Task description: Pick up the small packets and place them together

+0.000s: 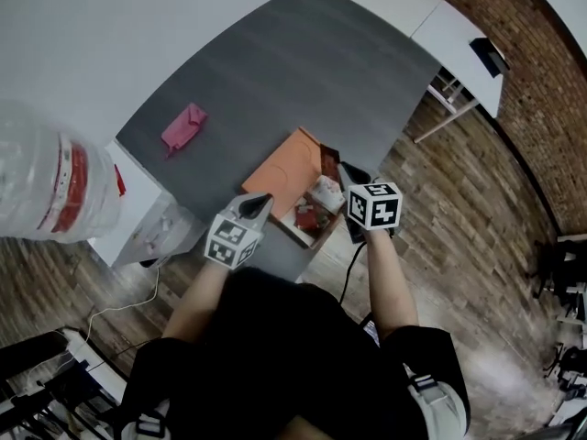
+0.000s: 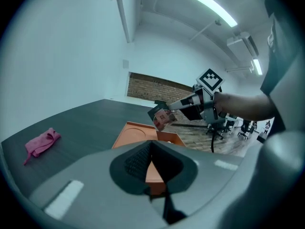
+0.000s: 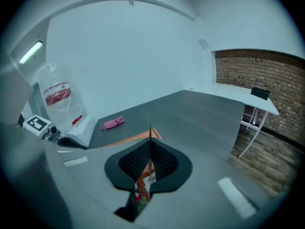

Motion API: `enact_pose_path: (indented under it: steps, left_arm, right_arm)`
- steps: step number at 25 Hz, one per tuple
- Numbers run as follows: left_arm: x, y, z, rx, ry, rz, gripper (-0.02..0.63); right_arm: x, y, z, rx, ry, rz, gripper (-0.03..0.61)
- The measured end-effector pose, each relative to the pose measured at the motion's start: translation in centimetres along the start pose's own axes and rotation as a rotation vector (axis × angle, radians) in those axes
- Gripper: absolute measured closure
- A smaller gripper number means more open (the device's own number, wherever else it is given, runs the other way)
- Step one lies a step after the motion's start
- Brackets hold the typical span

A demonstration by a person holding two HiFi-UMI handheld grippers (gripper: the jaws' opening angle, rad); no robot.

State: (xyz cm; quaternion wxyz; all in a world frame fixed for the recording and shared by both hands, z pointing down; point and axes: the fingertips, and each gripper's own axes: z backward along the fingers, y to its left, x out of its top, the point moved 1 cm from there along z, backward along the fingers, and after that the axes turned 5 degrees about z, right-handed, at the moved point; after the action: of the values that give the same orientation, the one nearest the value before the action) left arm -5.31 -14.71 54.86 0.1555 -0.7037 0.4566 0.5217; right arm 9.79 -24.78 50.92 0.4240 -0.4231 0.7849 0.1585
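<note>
**A:** Where is everything?

**B:** The grey table fills the upper frame, and the orange tray sits at centre.

**A:** And the tools?

**B:** The left gripper is closed and empty. The right gripper is clamped on a small packet, held up over the tray.

**A:** How will the packet handle?

**B:** It's probably light, thin and crinkly, so pinch it at an edge. It has glossy red-and-white print.

Box sits on the table at its near edge, packets in its near-right part; cloth lies on the table, left of the box and farther back. Left gripper is at the box's near-left side. Right gripper is over its right side, pinching a held packet above the box. Water bottle stands off the table's left edge.
</note>
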Motion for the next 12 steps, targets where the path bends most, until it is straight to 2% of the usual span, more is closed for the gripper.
enact_pose_path:
  steps: [4,10,12]
  left_arm:
    - [-0.2,0.6,1.3,0.036,-0.007,0.01,0.614]
    - [-1.1,2.4,3.5,0.092,-0.001,0.038,0.614]
    - [-1.5,3.1,4.0,0.106,0.004,0.044,0.614]
  right_arm:
    - [1.1,1.3,-2.1,0.057,-0.057,-0.116,0.575]
    - [1.1,2.1,-5.6,0.102,-0.11,-0.436,0.575]
    - [0.2,2.1,-6.8,0.083,-0.095,-0.465,0.575]
